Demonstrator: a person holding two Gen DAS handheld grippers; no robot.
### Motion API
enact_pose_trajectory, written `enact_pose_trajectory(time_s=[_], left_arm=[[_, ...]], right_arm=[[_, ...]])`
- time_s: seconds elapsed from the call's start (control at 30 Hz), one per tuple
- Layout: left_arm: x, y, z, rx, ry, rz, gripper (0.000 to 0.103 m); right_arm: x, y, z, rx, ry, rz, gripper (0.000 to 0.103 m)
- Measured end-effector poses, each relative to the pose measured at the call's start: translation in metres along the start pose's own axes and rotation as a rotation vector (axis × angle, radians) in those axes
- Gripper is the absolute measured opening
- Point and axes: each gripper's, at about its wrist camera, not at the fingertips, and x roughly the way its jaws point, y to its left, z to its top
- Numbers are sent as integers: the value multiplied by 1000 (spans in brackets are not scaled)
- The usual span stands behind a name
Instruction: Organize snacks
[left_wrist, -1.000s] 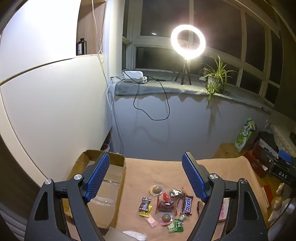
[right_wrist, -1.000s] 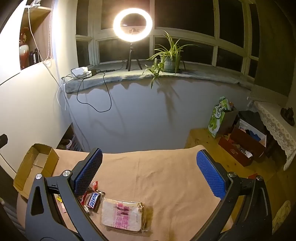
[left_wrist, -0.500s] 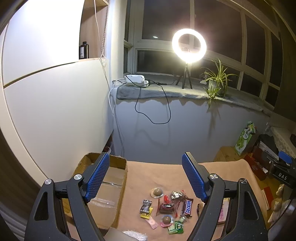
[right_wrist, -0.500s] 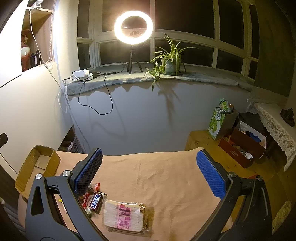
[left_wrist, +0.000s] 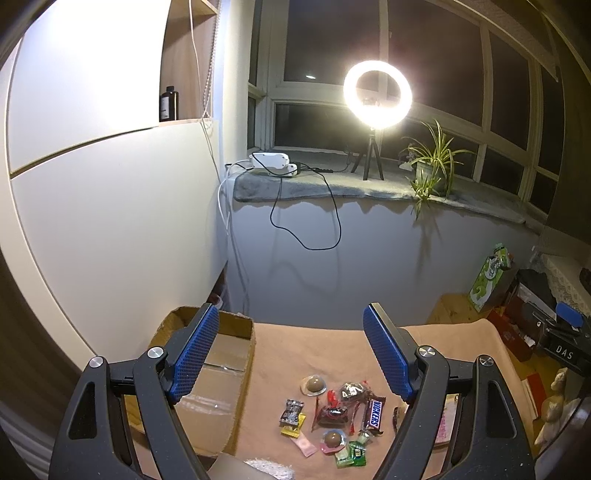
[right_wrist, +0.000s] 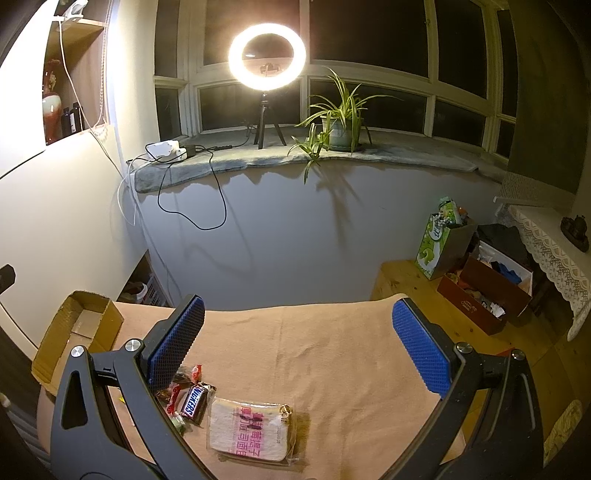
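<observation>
- Left hand-held gripper (left_wrist: 290, 354) is up above the surface (left_wrist: 314, 343), blue pads spread wide apart, nothing between them.
- Right hand-held gripper (right_wrist: 297, 343) is the same deal: pads wide apart, gripping nothing, hanging over the tan cloth.
- The snack pile sits on the cloth, all loose: a Snickers bar (left_wrist: 375, 410), two round chocolate domes in clear wrappers (left_wrist: 314, 384), a dark little packet (left_wrist: 291, 412), a pink wrapper and some green candies (left_wrist: 351, 453) near the front edge.
- From the right wrist view, a clear bag with pink print (right_wrist: 251, 430) lies just right of the Snickers.
- An open cardboard box (left_wrist: 218, 373) sits at the left end of the surface, right beside the pile.
- Ring light (right_wrist: 266, 55) and a potted plant (right_wrist: 338, 118) are on the windowsill behind.
</observation>
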Motion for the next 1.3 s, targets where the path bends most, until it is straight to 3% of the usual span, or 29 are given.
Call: enact_pose_trajectory(time_s=[1.3], left_arm=[[-3, -3, -1, 9, -2, -2, 81]], right_arm=[[1, 8, -9, 3, 9, 5, 103]])
